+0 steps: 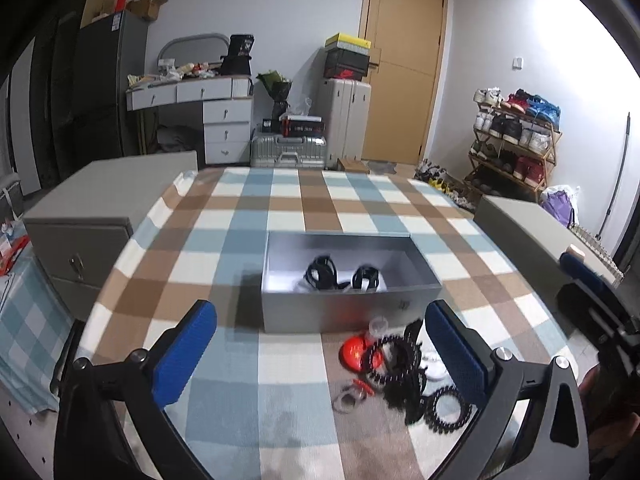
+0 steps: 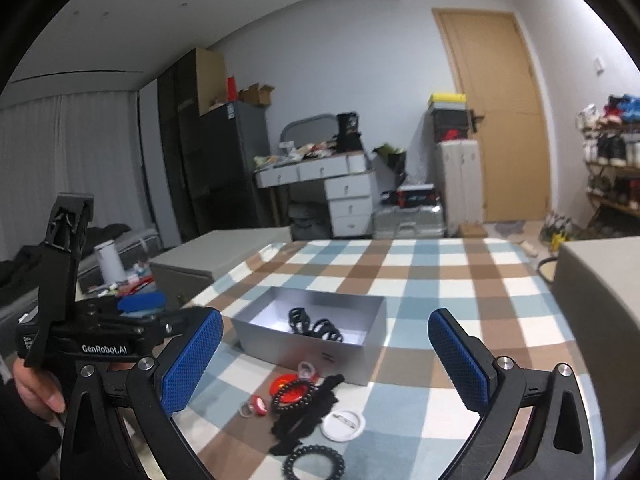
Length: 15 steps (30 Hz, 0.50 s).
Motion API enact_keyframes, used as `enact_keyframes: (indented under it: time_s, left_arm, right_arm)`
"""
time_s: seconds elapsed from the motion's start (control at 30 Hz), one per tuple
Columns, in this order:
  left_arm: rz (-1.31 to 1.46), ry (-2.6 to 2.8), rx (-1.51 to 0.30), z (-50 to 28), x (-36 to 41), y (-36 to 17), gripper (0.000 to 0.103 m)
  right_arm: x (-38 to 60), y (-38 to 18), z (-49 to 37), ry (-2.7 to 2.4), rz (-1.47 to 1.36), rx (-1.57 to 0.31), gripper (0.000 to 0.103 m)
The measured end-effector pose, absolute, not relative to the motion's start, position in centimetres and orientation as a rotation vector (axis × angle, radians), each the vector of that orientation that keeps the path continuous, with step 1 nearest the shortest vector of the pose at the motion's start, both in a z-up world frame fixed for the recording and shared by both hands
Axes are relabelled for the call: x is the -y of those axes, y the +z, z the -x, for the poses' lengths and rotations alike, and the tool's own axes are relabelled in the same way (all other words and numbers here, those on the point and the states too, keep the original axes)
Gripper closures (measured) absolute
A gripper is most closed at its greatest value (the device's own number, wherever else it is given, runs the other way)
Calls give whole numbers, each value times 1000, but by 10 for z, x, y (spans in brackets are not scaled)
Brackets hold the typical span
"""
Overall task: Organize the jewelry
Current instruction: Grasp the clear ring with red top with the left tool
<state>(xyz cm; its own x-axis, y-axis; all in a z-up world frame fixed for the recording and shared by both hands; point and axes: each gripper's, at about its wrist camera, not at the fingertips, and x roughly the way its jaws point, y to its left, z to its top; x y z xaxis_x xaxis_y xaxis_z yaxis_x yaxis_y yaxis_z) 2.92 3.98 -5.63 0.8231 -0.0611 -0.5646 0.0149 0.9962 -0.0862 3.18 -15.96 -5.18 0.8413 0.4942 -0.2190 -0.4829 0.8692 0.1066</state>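
Both tongs, left (image 1: pixel 320 352) and right (image 2: pixel 326 356), gape wide, empty. Grey box (image 2: pixel 280 346) on the checked bench (image 2: pixel 440 280) holds two black bracelets (image 2: pixel 316 326); loose jewelry pile (image 2: pixel 304 404) lies just before it.

Pale walls enclose the room, with a tan wooden door (image 1: pixel 402 60) at the back and a white drawer desk (image 1: pixel 196 114) left of it. A shoe rack (image 1: pixel 516 140) stands at right. What may be curtains (image 2: pixel 68 160), blurred, hang far left.
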Motion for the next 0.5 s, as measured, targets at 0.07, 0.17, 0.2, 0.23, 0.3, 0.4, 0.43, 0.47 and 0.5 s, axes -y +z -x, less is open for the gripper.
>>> enact_keyframes:
  time_s: [0.07,0.17,0.2,0.23,0.3,0.4,0.43,0.47,0.5]
  left_arm:
    - [69,-56,-643,-28,-37,-67,1]
    - [49,-72,-704,-25,-31,-83,1]
    - [39,-74,-735,-25,-29,-90,1]
    - [36,-81,-758,-26,-28,-95,1]
    - [44,-112,-804,-27,-27,-105,1]
    - [47,-122,-845,-25,-27,-115,1]
    - [46,-123,-849,-24,-27,-116,1]
    - [47,-120,-848,-23,-27,-117,1]
    - [50,-111,-850,-22,-28,-117,1]
  right_arm:
    - [159,-56,-27,507,-33,-251,0]
    - [158,-61,-24,487,-22,-261,0]
    - [158,-62,-23,480,-19,-266,0]
    - [158,-64,-23,478,-17,-271,0]
    - [157,-70,-26,480,-16,-303,0]
    - [157,-78,-30,491,-27,-343,0]
    - [158,-81,-31,486,-28,-351,0]
    - [158,-84,-31,479,-30,-357,0]
    - [159,-85,-30,482,-31,-358,0]
